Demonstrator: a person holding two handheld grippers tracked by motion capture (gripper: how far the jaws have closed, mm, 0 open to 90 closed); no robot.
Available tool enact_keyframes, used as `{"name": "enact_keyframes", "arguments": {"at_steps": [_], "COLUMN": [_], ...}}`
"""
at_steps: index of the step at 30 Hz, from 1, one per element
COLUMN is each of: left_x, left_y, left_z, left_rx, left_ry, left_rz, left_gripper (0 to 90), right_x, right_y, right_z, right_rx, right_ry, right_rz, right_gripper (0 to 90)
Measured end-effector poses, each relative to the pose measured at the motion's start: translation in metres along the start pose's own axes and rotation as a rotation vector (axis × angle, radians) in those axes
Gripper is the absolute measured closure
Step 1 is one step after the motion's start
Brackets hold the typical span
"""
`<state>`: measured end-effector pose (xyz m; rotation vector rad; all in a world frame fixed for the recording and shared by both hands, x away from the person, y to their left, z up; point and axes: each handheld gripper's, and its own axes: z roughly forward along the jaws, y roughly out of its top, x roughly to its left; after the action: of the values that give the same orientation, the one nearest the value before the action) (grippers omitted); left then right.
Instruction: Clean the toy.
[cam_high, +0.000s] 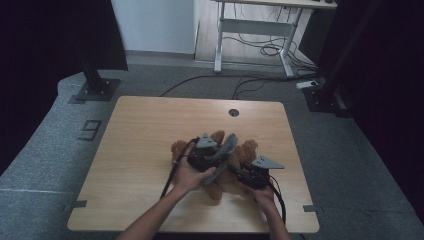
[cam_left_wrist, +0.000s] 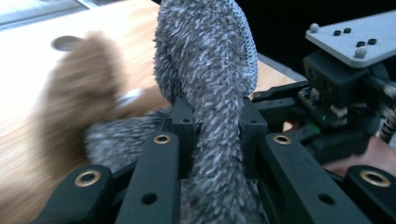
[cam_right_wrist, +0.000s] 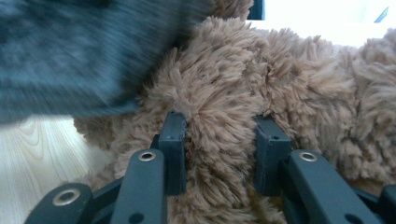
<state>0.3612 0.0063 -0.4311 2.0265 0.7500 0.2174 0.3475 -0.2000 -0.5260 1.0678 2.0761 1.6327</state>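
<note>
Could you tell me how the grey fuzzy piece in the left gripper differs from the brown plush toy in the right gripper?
The grey fuzzy piece is grey with short flecked pile; the brown plush toy is tan with longer, shaggier fur. The grey piece is a narrow strip, the toy a bulky body. The strip is lifted over the toy by the left gripper, while the toy lies on the table, pinched by the right gripper. Both are soft, and each is clamped between jaws.

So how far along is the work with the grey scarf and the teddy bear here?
Done: both grips are made. The left hand-held gripper is shut on the fuzzy grey knitted scarf; the right hand-held gripper pinches the brown plush teddy bear. In hand: the scarf is lifted over the bear on the wooden table. Left, probably: wrapping it around the bear.
</note>
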Motion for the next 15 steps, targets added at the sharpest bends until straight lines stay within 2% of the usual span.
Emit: {"name": "enact_keyframes", "arguments": {"at_steps": [3, 6, 10, 11, 15], "left_x": [-0.009, -0.006, 0.001, 0.007, 0.014], "left_y": [0.006, 0.005, -0.002, -0.007, -0.015], "left_z": [0.025, 0.035, 0.03, 0.024, 0.013], "left_rx": [0.037, 0.048, 0.037, 0.025, 0.004], "left_ry": [0.011, 0.014, 0.034, 0.03, 0.046], "left_rz": [0.014, -0.003, -0.005, -0.019, -0.032], "left_gripper": [74.2, 74.1, 74.3, 74.3, 74.4], "right_x": [0.001, 0.003, 0.004, 0.005, 0.005], "right_y": [0.0, -0.001, -0.001, -0.001, -0.002], "right_z": [0.0, 0.0, 0.0, 0.001, 0.001], "right_rx": [0.0, 0.001, 0.004, 0.004, 0.003], "right_ry": [-0.006, -0.018, -0.026, -0.032, -0.029], "right_rz": [-0.008, -0.016, -0.028, -0.029, -0.029], "right_gripper": [62.1, 62.0, 62.1, 62.2, 62.2]}}
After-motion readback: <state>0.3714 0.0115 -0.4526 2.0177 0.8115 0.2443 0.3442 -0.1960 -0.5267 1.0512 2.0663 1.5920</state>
